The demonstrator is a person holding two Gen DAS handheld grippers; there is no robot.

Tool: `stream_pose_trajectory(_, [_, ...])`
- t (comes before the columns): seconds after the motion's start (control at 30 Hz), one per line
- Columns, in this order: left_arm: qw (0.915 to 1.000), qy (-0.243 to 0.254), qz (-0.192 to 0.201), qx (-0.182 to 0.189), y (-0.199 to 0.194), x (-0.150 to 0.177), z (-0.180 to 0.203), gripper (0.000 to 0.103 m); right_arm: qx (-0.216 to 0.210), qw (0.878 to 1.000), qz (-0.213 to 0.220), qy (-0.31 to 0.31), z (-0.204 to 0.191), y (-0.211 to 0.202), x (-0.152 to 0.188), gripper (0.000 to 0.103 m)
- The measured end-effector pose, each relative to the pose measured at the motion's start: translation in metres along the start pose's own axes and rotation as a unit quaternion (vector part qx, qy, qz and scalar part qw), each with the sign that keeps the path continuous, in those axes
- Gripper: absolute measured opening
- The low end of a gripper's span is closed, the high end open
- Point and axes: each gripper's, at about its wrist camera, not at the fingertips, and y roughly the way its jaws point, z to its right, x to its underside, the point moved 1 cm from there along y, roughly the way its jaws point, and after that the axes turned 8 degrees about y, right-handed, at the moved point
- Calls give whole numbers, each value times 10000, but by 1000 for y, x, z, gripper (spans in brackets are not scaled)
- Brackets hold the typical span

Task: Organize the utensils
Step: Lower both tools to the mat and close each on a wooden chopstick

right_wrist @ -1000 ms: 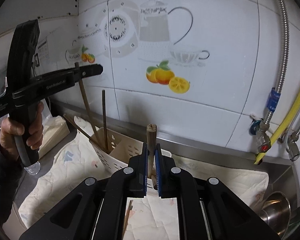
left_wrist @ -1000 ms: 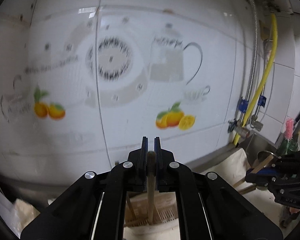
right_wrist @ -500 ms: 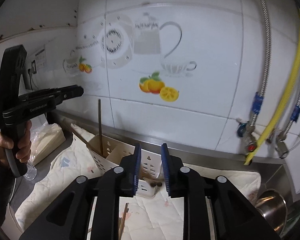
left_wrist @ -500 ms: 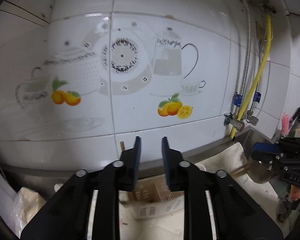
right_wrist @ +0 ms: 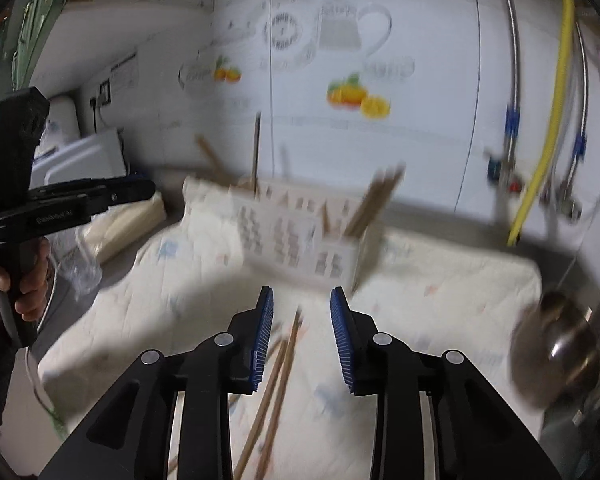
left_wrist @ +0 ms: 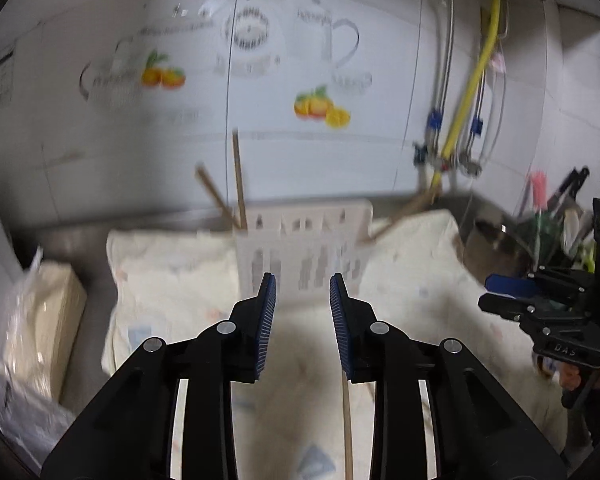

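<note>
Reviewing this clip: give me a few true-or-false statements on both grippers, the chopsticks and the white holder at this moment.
1. The left gripper is shut on a chopstick. False: it is open and holds nothing.
2. The right gripper is open. True.
3. Chopsticks lie loose on the cloth below the right gripper. True.
4. The white holder is empty. False: chopsticks stand in both of its ends.
5. A yellow hose runs down the wall at right. True.
</note>
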Motion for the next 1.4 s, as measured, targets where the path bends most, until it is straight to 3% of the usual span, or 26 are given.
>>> stream_pose_trajectory(0.07, [9999, -50, -129, 44, 1, 18, 5, 36, 61, 9998, -167, 37, -2, 5, 26, 29])
stream_pose_trajectory(0.2, [9991, -134, -400, 97, 3, 56, 14, 37, 128, 9987, -444, 190, -2, 15, 66, 29])
stream_pose_trajectory(0.43, [9961, -339, -793, 192, 7, 103, 22, 43, 167, 9954, -788, 510, 0, 26, 111, 29])
stream_pose_trajectory(0.63, [9924, -490, -1106, 214, 13, 135, 23, 43, 138, 9936, -958, 584, -3, 37, 126, 26])
stream_pose_trajectory(0.97, [9890, -465, -1355, 371, 16, 159, 34, 43, 181, 9909, -1151, 669, -3, 59, 134, 16])
stream_pose_trajectory(1.13, [9870, -410, -1469, 517, 23, 167, 43, 27, 237, 9906, -1159, 683, -2, 61, 138, 13])
stream_pose_trajectory(1.4, [9868, -220, -1477, 627, 29, 166, 56, 17, 377, 9917, -1098, 558, -4, 60, 139, 6])
